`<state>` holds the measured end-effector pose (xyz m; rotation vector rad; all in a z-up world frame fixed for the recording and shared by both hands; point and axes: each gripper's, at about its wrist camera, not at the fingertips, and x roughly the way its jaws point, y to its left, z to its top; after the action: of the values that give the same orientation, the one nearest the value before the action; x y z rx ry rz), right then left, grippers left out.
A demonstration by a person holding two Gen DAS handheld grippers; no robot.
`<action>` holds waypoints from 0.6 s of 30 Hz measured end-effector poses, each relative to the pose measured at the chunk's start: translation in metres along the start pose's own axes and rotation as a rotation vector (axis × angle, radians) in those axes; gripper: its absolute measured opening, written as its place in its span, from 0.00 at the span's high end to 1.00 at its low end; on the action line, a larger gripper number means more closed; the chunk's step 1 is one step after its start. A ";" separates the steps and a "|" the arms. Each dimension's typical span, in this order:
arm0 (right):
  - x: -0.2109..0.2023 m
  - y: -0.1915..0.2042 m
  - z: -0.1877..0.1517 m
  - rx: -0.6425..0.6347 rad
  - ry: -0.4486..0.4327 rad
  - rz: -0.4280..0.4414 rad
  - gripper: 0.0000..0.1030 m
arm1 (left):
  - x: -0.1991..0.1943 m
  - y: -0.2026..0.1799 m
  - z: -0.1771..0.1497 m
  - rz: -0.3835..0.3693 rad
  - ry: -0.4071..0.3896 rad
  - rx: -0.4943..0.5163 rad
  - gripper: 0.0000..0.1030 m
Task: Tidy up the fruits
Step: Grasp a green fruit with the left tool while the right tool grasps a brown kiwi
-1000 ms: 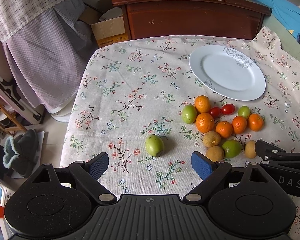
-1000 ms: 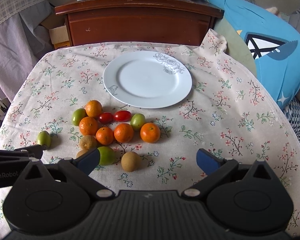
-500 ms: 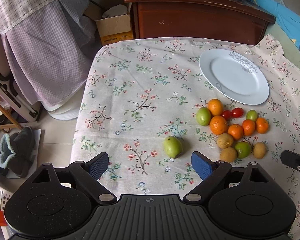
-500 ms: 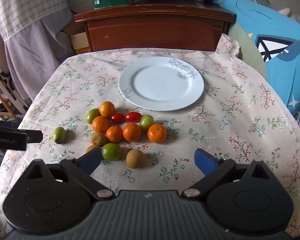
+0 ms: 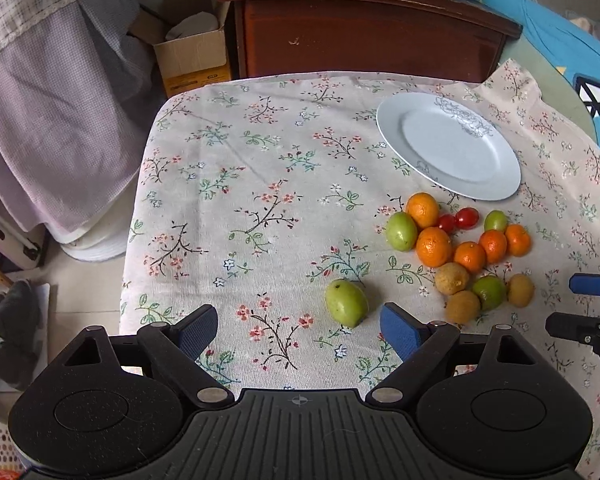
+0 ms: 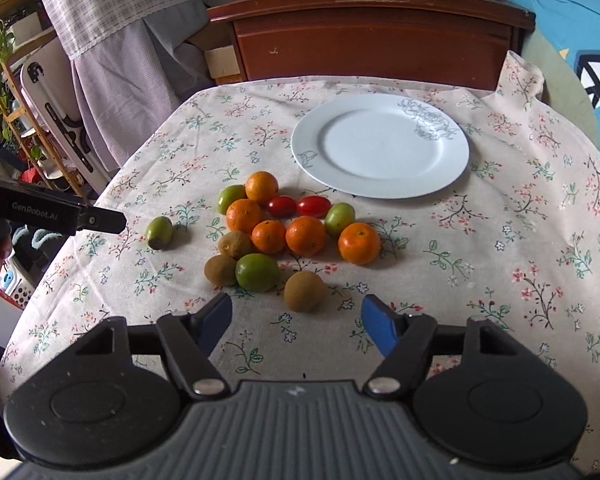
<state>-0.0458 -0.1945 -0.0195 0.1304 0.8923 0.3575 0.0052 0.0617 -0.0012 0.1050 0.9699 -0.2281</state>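
A cluster of fruit lies on the floral tablecloth: several oranges, two red tomatoes, green fruits and brown kiwis. One green fruit lies apart to the left; it also shows in the right wrist view. A white plate stands empty behind the cluster, also seen in the left wrist view. My left gripper is open and empty, just short of the lone green fruit. My right gripper is open and empty, just short of the nearest kiwi.
A brown wooden cabinet stands behind the table. A cardboard box and hanging cloth are at the left, off the table. A blue cushion is at the right. The table's left edge drops to the floor.
Both grippers have pulled back and up from the table, so the fruit looks smaller and farther. The right gripper's jaws have narrowed somewhat. No fruit has moved.
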 end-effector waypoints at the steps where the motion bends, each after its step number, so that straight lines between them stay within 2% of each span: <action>1: 0.003 -0.001 0.000 0.008 0.007 0.008 0.38 | 0.001 -0.002 -0.001 -0.005 -0.007 0.016 0.14; 4: 0.010 -0.003 0.001 0.017 0.012 0.014 0.43 | 0.003 -0.005 -0.002 -0.037 -0.016 0.030 0.14; 9: 0.020 -0.001 0.004 0.002 0.019 0.014 0.50 | 0.013 -0.011 -0.003 -0.051 -0.003 0.057 0.14; 12: 0.026 0.001 0.007 -0.005 0.024 0.011 0.51 | 0.017 -0.014 -0.002 -0.063 -0.009 0.059 0.14; 15: 0.031 0.000 0.008 -0.003 0.040 0.014 0.57 | 0.023 -0.017 0.001 -0.066 -0.021 0.078 0.15; 18: 0.031 0.000 0.008 0.000 0.043 0.018 0.57 | 0.028 -0.020 0.002 -0.062 -0.013 0.091 0.18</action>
<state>-0.0215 -0.1833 -0.0379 0.1319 0.9337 0.3783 0.0172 0.0377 -0.0235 0.1566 0.9508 -0.3301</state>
